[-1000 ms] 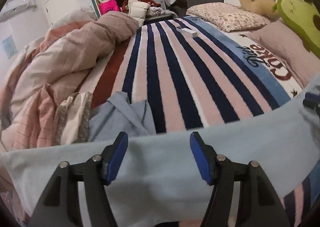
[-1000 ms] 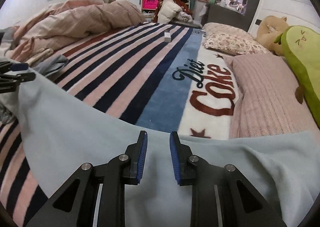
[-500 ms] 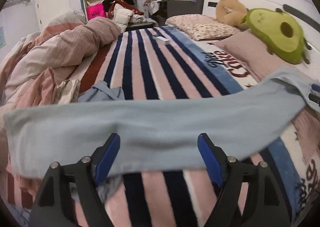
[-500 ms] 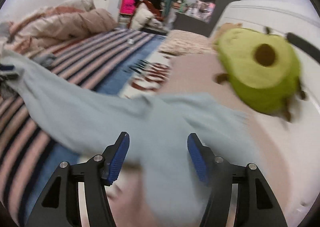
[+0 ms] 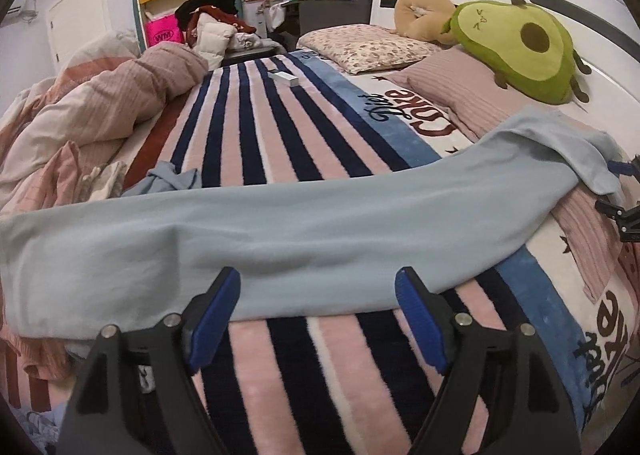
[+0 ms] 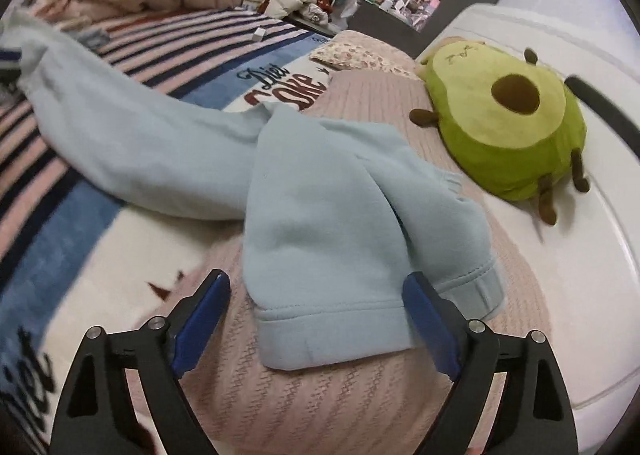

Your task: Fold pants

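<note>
right wrist view shows the right tongs (image 6: 316, 321) spread wide, having just been opening, with the cuffed end of the light blue pants (image 6: 320, 215) lying loose between the blue pads, untouched, on the pink pillow (image 6: 320, 407). left wrist view has the left tongs (image 5: 318, 317) also apart and empty, just short of the pants' near edge, which stretch across the striped blanket (image 5: 280, 143). the risk, as i judge it: one end sits raised and bunched on the pillow near the avocado plush (image 6: 512, 127), so a fold made now may go crooked, or a grab may catch only one layer
</note>
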`<state>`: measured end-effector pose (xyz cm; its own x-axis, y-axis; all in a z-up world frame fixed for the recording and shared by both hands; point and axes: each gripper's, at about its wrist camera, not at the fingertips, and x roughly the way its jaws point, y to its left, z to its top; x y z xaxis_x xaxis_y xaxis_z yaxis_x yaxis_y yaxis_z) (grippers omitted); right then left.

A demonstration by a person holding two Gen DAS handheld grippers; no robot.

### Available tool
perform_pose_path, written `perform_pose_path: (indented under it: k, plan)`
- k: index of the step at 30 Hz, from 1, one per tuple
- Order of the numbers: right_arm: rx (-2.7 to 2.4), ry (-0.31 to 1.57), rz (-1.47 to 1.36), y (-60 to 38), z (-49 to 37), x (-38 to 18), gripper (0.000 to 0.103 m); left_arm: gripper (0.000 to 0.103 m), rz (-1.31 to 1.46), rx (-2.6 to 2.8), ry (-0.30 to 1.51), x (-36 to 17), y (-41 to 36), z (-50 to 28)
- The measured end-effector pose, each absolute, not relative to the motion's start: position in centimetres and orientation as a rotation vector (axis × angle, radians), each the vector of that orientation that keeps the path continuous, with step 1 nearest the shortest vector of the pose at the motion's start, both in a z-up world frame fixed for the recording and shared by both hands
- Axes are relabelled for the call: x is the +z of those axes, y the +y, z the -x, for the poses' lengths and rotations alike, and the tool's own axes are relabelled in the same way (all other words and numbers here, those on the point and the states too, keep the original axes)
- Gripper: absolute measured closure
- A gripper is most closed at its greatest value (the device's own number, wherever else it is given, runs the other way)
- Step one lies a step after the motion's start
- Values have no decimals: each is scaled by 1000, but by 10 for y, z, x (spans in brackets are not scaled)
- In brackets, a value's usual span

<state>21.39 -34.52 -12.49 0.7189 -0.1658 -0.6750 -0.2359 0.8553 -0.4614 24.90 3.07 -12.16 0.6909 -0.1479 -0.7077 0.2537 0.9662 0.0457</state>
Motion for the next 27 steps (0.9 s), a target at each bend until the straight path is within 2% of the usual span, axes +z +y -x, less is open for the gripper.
perform_pose_path:
  k: [1, 4, 5, 6, 7, 27]
  plan:
    - [21, 760, 579, -345, -213, -125, 28, 26, -146, -227, 775, -121, 30, -249]
    - [-13, 710, 573, -346, -210, -114, 75, 26, -156, -228, 770, -121, 27, -249]
    - [-27, 687, 569, -347, -209, -108, 84, 26, -161, -226, 768, -121, 27, -249]
    - [-46, 665, 580, -347, -209, -102, 101, 26, -162, -224, 768, -121, 27, -250]
    - [-71, 645, 603, -347, -210, -98, 98, 26, -162, -224, 768, -121, 27, -250]
    - [-140, 515, 530, -400, -338, -25, 100, 26, -136, -133, 804, -120, 20, -273]
